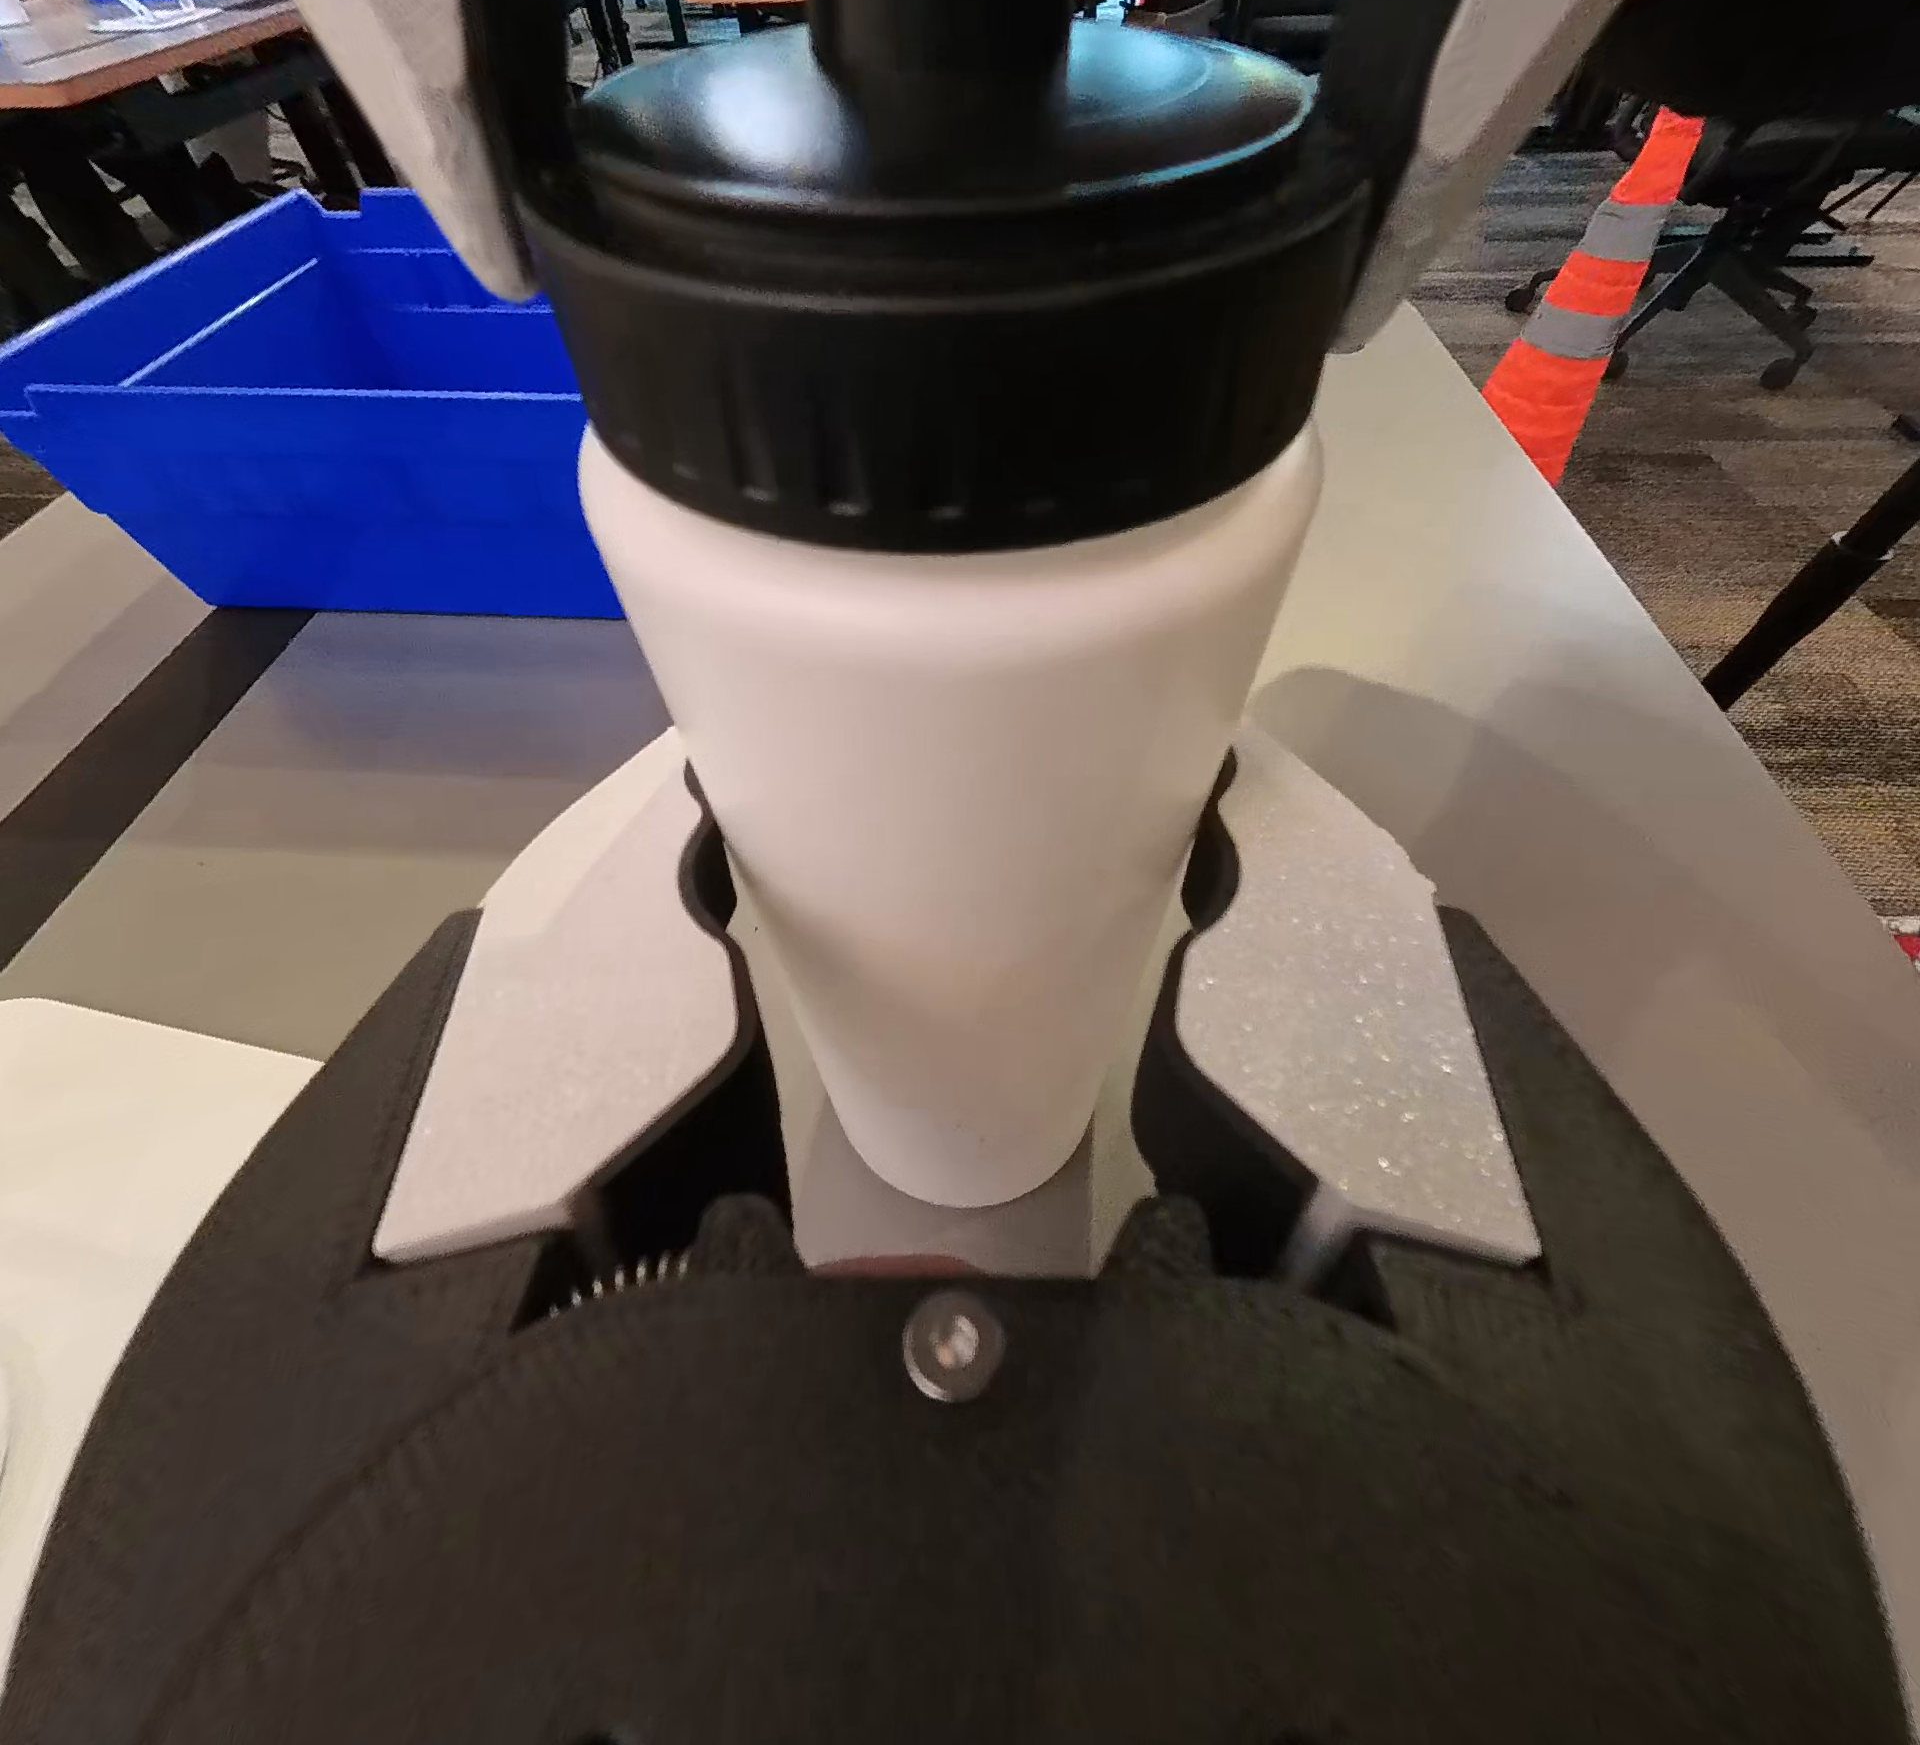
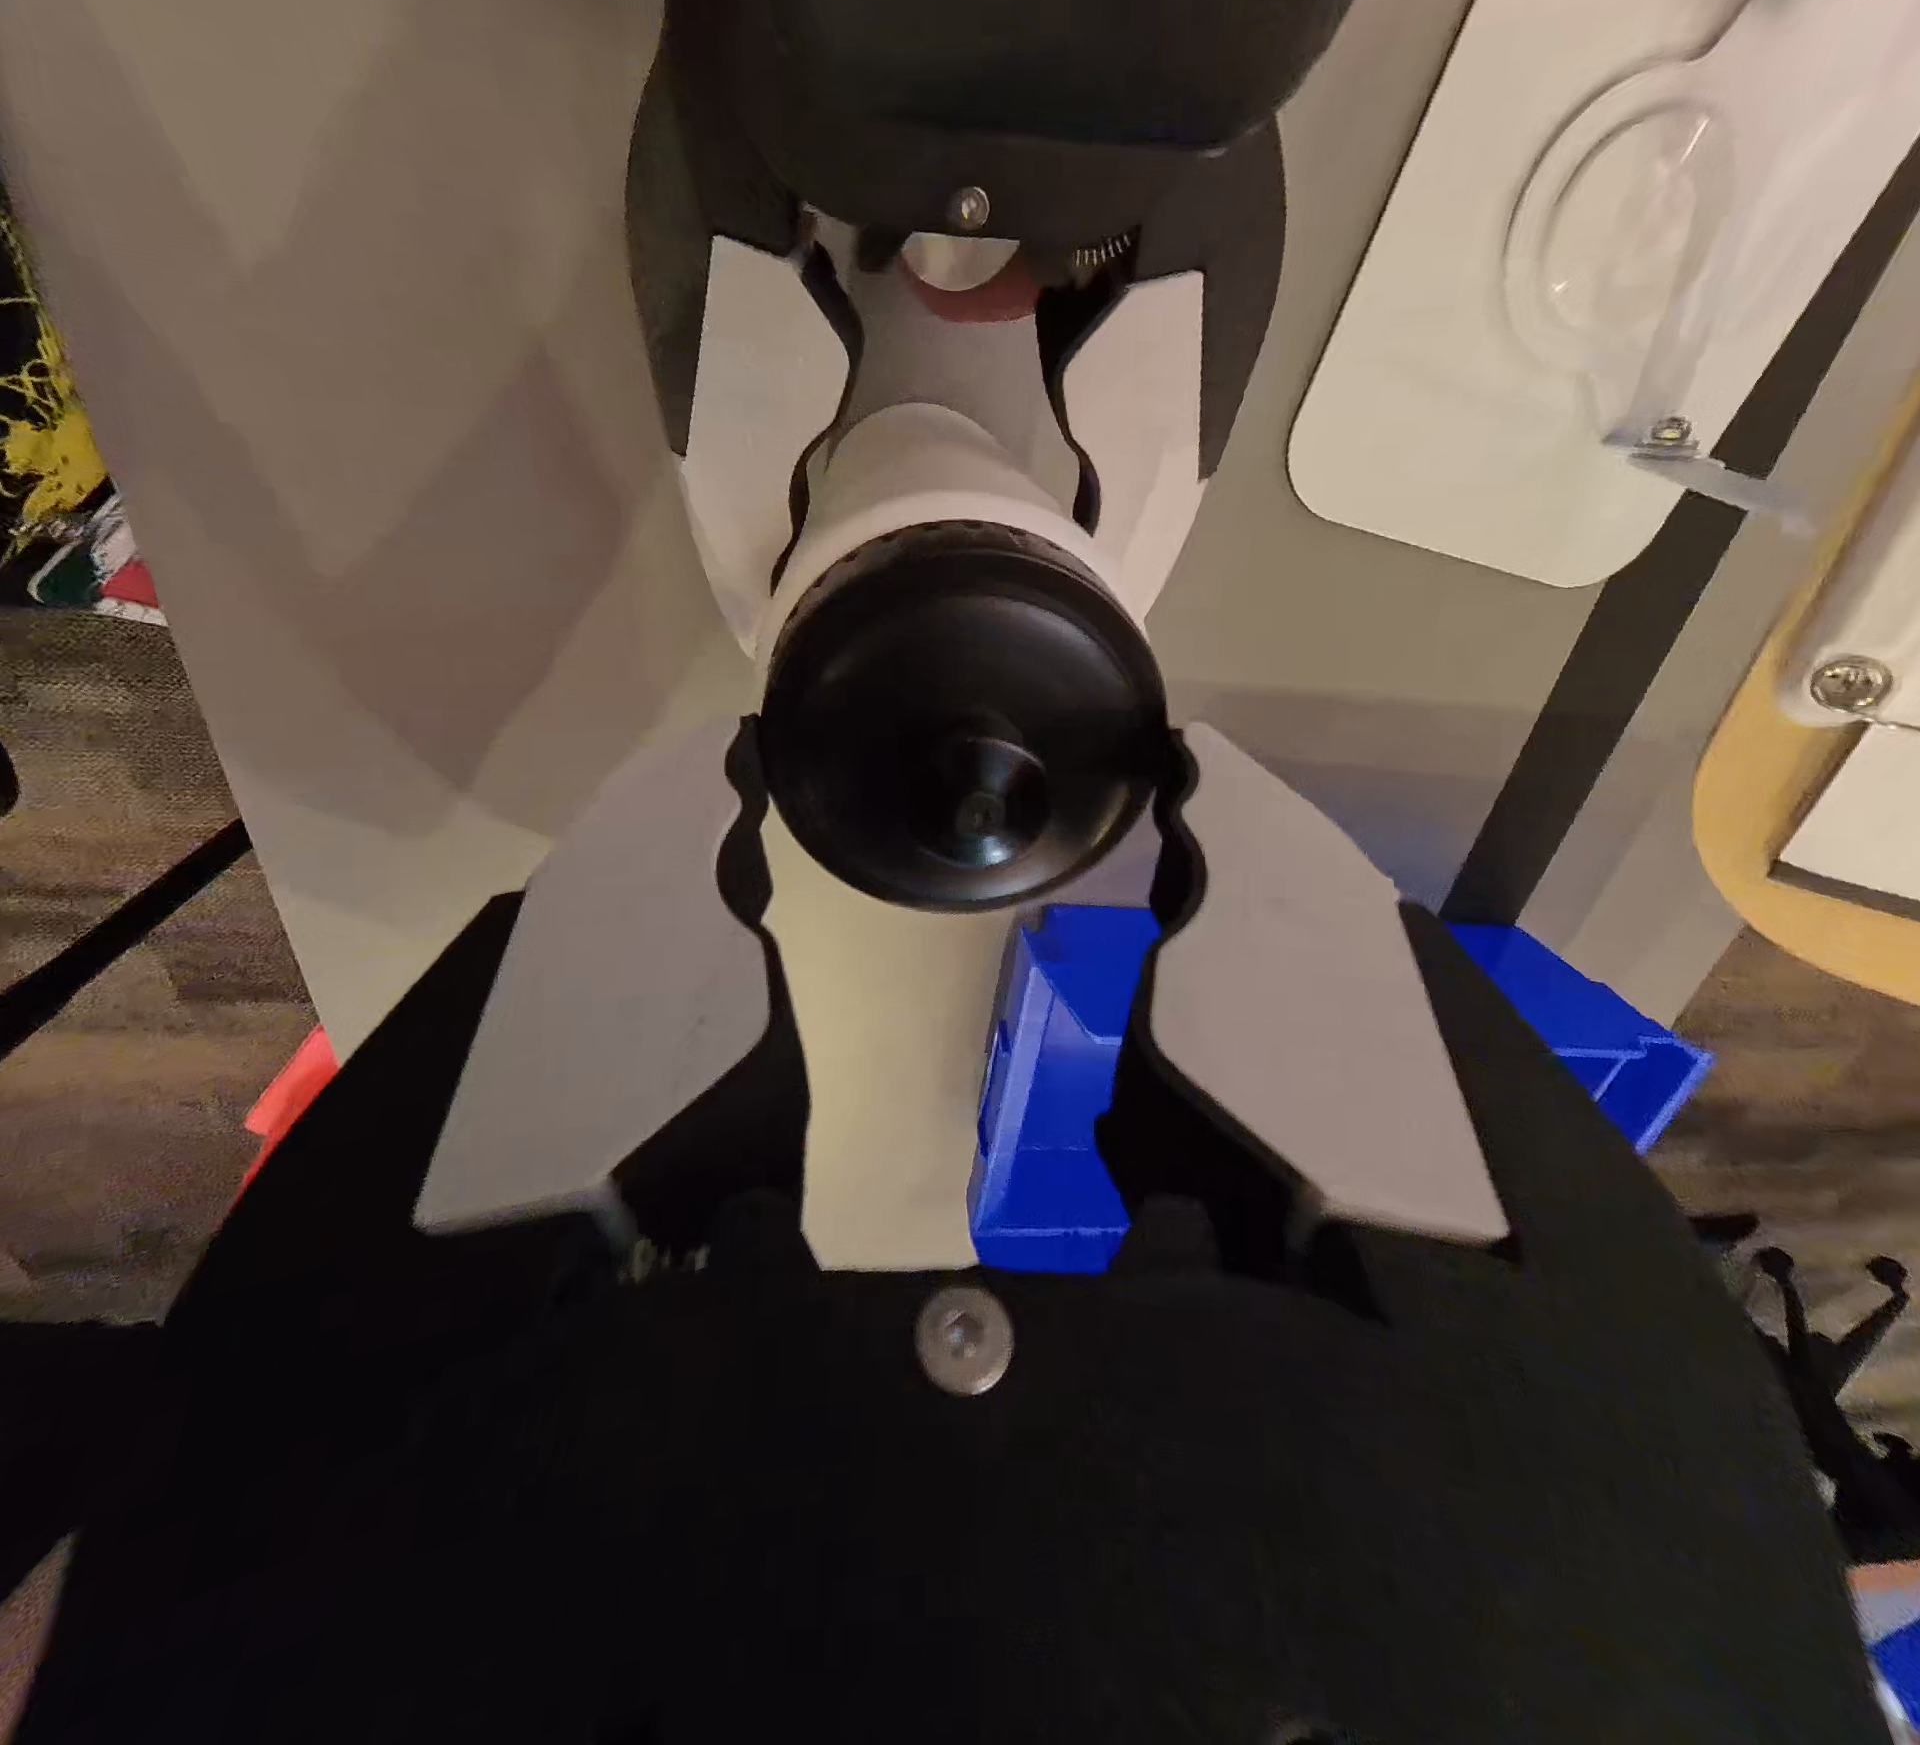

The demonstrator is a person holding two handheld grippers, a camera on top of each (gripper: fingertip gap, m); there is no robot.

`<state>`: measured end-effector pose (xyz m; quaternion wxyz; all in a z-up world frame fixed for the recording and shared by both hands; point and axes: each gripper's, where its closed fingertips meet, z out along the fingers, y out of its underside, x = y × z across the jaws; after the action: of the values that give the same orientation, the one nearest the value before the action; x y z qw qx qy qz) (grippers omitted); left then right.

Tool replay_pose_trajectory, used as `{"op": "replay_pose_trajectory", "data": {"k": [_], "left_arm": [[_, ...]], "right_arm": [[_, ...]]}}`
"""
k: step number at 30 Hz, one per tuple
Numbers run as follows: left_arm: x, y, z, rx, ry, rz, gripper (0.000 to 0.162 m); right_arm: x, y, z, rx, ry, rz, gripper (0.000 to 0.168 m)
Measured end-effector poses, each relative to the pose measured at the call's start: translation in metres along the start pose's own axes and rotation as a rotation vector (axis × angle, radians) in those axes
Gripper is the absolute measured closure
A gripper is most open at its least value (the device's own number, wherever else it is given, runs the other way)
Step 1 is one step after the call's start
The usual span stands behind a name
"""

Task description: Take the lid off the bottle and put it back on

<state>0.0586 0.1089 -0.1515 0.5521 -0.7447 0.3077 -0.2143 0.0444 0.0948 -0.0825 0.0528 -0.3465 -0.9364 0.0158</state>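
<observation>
So, quick rundown of how it all sits:

Bottle: white bottle (image 1: 956, 791) is upright, lifted a bit over the grey desk (image 1: 1455, 615) as far as I can tell. Its base looks clear of the surface, though the angle makes that hard to be sure of.

Lid: black ribbed lid (image 1: 935, 407) with a pull spout is on the neck. Can't tell from here how far it's screwed down, so I can't say which half of the job this is.

Left gripper: the left gripper (image 1: 961, 822) has its fingers (image 1: 603, 1051) clenched on the lower body of the bottle. My guess is that's the anchor, so the body can't spin when the top gets twisted.

Right gripper: the right gripper (image 2: 961, 791) comes straight down over the top, fingers (image 2: 623, 947) pressed on opposite sides of the lid rim. That lines its wrist up with the bottle's axis, which is what you'd want for a twist.

Risk: the ribbing should help grip, but the smooth tapered body could slip in the lower hold.

Around it: blue bin (image 1: 312, 448) sits on the desk behind and to the left, well apart. An orange cone (image 1: 1590, 293) stands on the carpet off to the right.
</observation>
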Motion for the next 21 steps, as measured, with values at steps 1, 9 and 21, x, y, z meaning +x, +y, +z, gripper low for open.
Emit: {"op": "replay_pose_trajectory", "data": {"k": [1,9,21], "left_arm": [[-0.0001,0.0001,-0.0001,0.001,0.000,-0.001,0.076],[0.0003,0.0000,0.0001,-0.001,0.002,0.002,0.076],[0.0000,0.0002,0.0000,0.000,0.001,-0.001,0.076]], "right_arm": [[0.0001,-0.0001,0.0000,0.000,-0.003,0.009,0.096],[-0.0038,0.0015,0.0027,-0.039,0.032,0.390,0.093],[-0.0001,-0.0030,-0.0032,0.000,0.005,0.044,0.098]]}}
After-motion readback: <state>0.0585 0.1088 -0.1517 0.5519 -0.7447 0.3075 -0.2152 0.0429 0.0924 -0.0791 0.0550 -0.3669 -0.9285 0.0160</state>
